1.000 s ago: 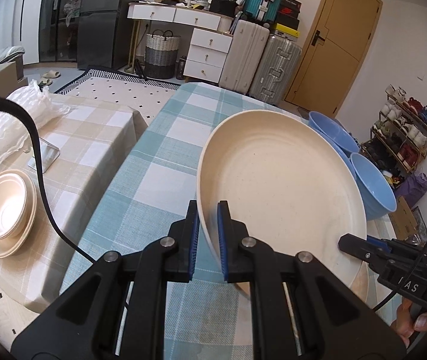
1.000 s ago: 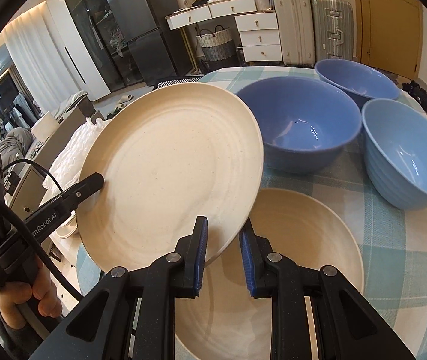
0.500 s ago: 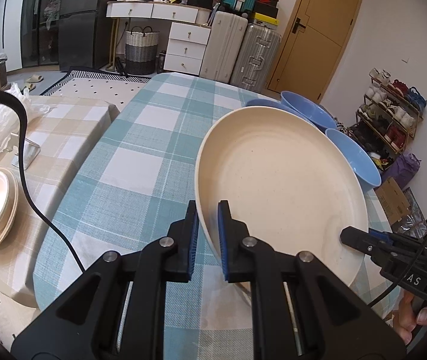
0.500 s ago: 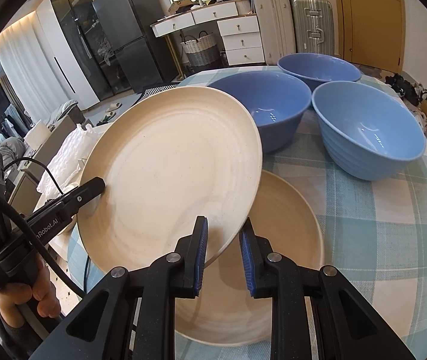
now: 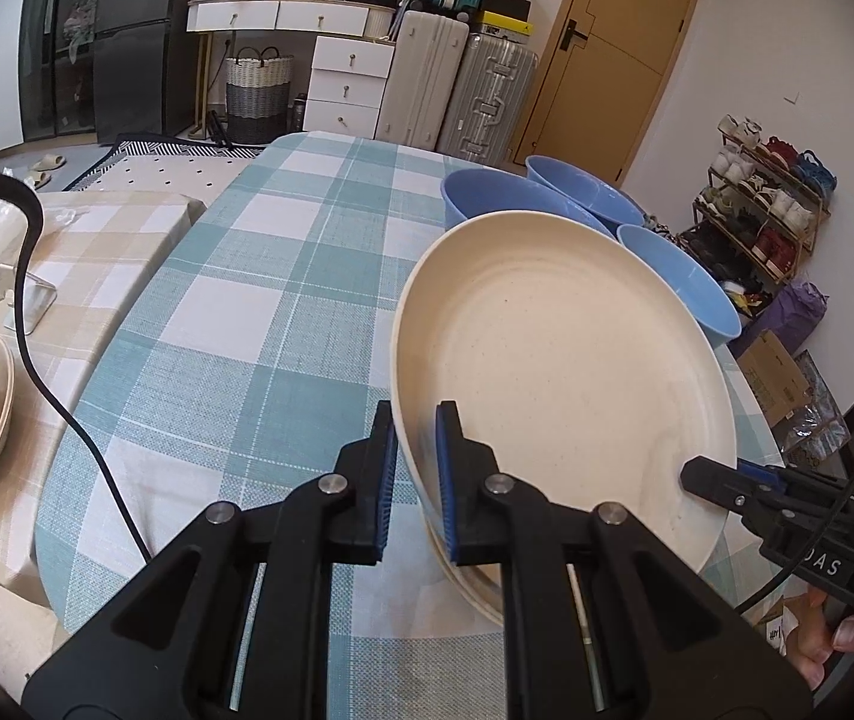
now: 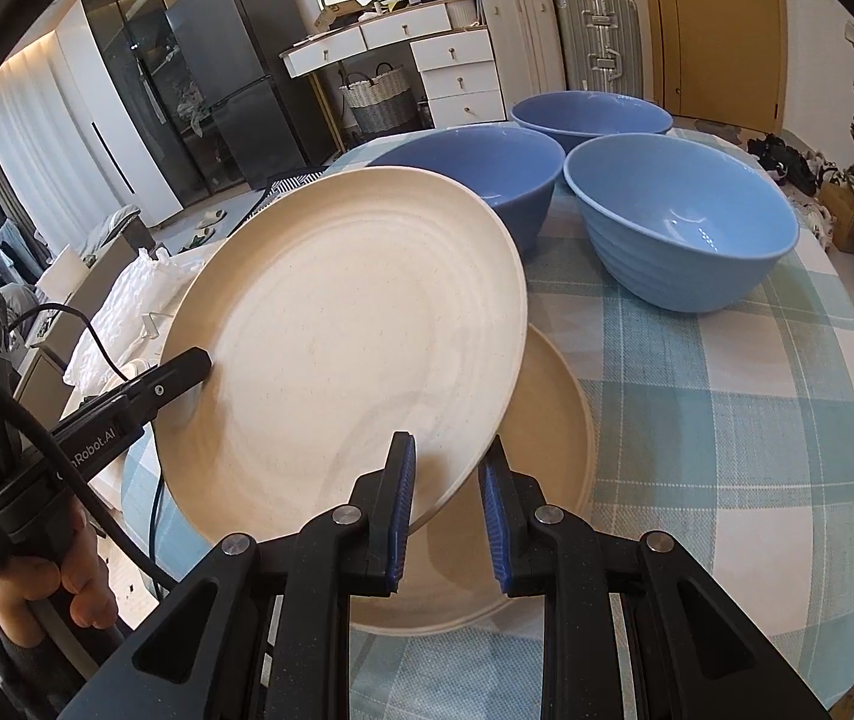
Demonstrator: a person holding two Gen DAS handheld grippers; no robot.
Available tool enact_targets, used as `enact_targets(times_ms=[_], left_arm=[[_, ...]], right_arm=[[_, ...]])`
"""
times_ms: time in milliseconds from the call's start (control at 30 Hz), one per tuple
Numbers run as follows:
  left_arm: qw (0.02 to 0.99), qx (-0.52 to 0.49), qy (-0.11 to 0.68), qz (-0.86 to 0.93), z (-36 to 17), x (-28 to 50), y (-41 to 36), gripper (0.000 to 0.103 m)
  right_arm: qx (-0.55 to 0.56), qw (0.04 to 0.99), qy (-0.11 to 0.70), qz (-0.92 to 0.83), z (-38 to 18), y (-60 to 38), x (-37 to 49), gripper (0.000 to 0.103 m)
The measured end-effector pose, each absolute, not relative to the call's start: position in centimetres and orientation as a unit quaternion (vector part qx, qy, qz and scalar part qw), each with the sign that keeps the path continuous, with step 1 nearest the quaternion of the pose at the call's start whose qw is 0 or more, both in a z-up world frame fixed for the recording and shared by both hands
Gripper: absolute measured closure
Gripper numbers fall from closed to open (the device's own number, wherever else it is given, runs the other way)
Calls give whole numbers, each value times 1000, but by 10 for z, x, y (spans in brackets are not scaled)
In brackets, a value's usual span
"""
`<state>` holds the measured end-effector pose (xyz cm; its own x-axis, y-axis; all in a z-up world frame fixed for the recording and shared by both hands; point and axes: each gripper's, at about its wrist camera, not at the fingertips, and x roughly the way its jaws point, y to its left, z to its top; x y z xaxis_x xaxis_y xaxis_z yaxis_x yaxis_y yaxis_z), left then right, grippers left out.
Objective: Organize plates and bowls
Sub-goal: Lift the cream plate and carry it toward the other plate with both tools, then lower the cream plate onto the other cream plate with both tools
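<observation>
Cream plate [image 6: 343,324]: tilted, centre frame, above second plate [image 6: 553,420] lying on table [image 6: 727,420].
Left gripper [image 5: 412,480]: pads clamped on plate's rim.
Right gripper [image 6: 448,516]: jaws parted around rim.
Blue bowls [image 6: 682,234]: upper right, empty.

left gripper [image 5: 414,468]: blue-padded fingers nearly together, pinching a plate rim [image 5: 409,450]. right gripper [image 6: 446,507]: fingers wider apart, straddling the same rim's opposite edge; contact unclear. bare fingers wrap each handle.
</observation>
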<state>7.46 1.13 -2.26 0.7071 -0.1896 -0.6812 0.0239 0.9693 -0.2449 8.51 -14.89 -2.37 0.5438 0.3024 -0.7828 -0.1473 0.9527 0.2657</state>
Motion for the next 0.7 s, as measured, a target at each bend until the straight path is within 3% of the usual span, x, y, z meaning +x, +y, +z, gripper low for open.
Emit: enact_targets(times_ms=[700], left_arm=[[910, -88, 400, -72, -49, 73, -10, 93]], right_arm=[[95, 865, 479, 115, -46, -167, 62, 81]])
